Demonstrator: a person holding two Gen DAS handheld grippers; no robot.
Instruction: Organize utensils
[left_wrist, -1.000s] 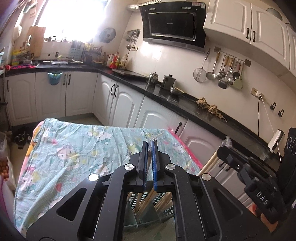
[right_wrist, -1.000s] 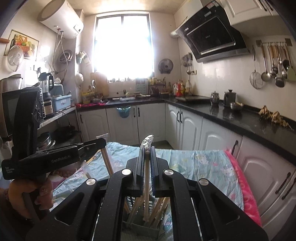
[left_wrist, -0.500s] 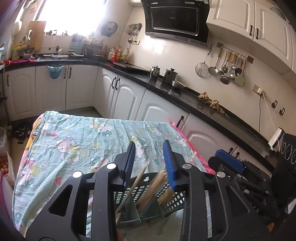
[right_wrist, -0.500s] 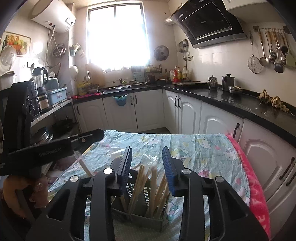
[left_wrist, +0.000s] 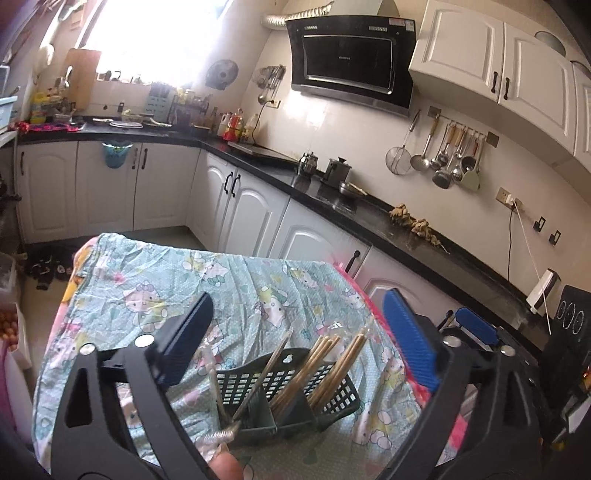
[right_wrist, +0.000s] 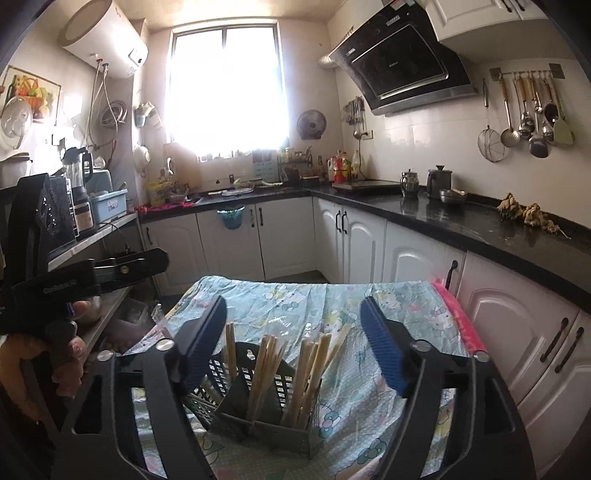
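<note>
Both hand-held grippers have gone from pressed together a second ago to spread wide apart, and the chopsticks the right one pinched then now stand in the caddy. The left hand-held gripper holds nothing, its jaws far apart; the right hand-held gripper is likewise spread and empty.

In the right wrist view, the dark slotted utensil caddy sits on the cloth-covered surface at about 6 o'clock, between and below the jaws. Bundles of wooden chopsticks lean upright in its compartments; some seem to have clear wrapping at their tips. In the left wrist view a metal utensil slants across the leftmost compartment, with its lower end poking out toward 7 o'clock.

Judging by looks, the chopsticks are light, stiff and fairly smooth, so they would likely pivot or slip if pinched near a tip. A hold around mid-length, across a bundle's width, should keep them steady. The caddy itself seems light plastic and could tip or slide on the loose cloth if bumped, so approaching from above, at 12 o'clock, appears safest.
</note>
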